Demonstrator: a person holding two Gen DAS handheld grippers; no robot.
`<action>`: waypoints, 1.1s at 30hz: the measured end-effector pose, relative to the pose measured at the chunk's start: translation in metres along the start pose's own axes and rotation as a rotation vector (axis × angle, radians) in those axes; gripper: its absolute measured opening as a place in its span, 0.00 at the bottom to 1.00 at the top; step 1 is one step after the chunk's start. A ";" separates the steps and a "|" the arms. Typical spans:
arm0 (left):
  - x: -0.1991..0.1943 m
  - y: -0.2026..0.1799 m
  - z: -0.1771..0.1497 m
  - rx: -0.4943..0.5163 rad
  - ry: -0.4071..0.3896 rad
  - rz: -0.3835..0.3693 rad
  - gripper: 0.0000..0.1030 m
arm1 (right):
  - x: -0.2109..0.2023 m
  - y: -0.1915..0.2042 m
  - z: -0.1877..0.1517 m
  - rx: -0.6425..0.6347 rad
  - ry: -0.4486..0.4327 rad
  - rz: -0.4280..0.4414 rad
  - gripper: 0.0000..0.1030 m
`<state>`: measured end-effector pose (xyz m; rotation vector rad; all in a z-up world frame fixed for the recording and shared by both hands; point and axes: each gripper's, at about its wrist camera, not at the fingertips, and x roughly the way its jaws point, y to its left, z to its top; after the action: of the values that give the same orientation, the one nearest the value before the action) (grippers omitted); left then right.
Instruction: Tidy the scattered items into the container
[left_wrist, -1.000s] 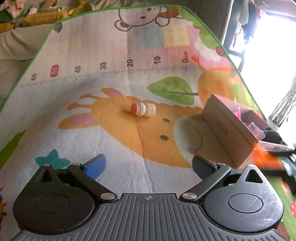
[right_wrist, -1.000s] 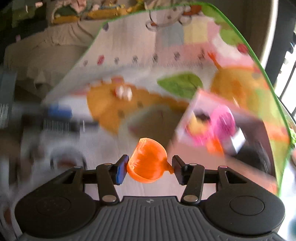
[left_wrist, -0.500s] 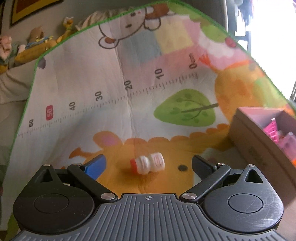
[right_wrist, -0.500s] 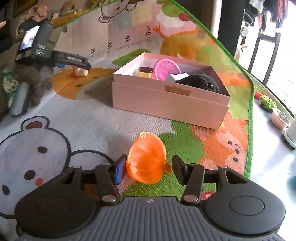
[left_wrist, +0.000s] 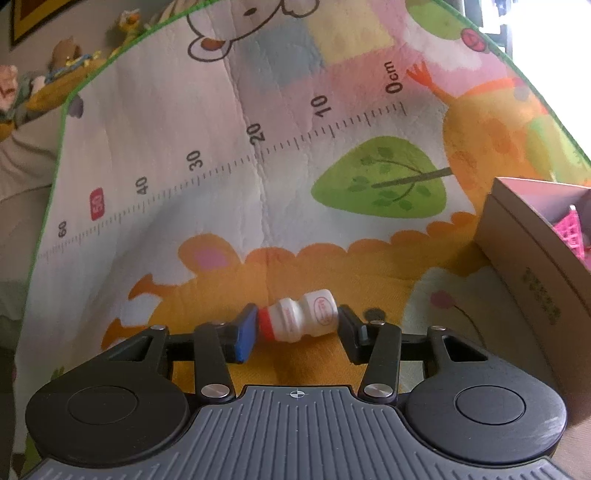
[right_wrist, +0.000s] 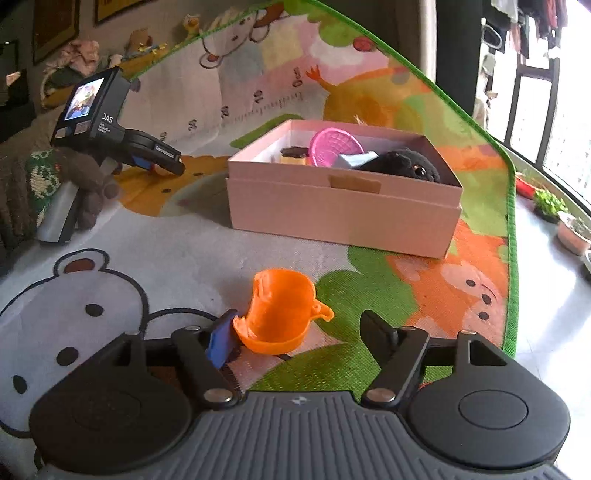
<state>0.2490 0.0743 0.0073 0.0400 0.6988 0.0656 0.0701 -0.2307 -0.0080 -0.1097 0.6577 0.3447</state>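
A small white bottle with a red cap lies sideways on the play mat, and my left gripper is shut on its two ends. An orange toy cup rests on the mat between the fingers of my open right gripper; it touches the blue left pad, with a gap on the right. The pink cardboard box stands ahead of the right gripper and at the right edge of the left wrist view. It holds a pink basket and a black plush toy.
A gloved hand holds the left gripper to the left of the box. The mat's green edge runs along the right, with bare floor and potted plants beyond. Soft toys lie past the mat's far edge.
My left gripper came down around the bottle and shut on it. My right gripper opened, and the orange cup now sits on the mat with the right finger clear of it.
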 end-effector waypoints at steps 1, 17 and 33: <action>-0.007 -0.002 -0.002 0.001 -0.001 -0.010 0.49 | -0.002 0.000 -0.001 -0.001 -0.009 0.003 0.69; -0.177 -0.072 -0.117 0.078 -0.002 -0.381 0.50 | -0.049 0.015 -0.025 -0.042 -0.008 0.008 0.50; -0.194 -0.082 -0.156 0.168 -0.018 -0.376 0.91 | -0.073 0.006 -0.045 -0.104 0.034 -0.175 0.86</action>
<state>0.0044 -0.0199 0.0079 0.0693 0.6827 -0.3532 -0.0118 -0.2551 0.0013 -0.2706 0.6587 0.2089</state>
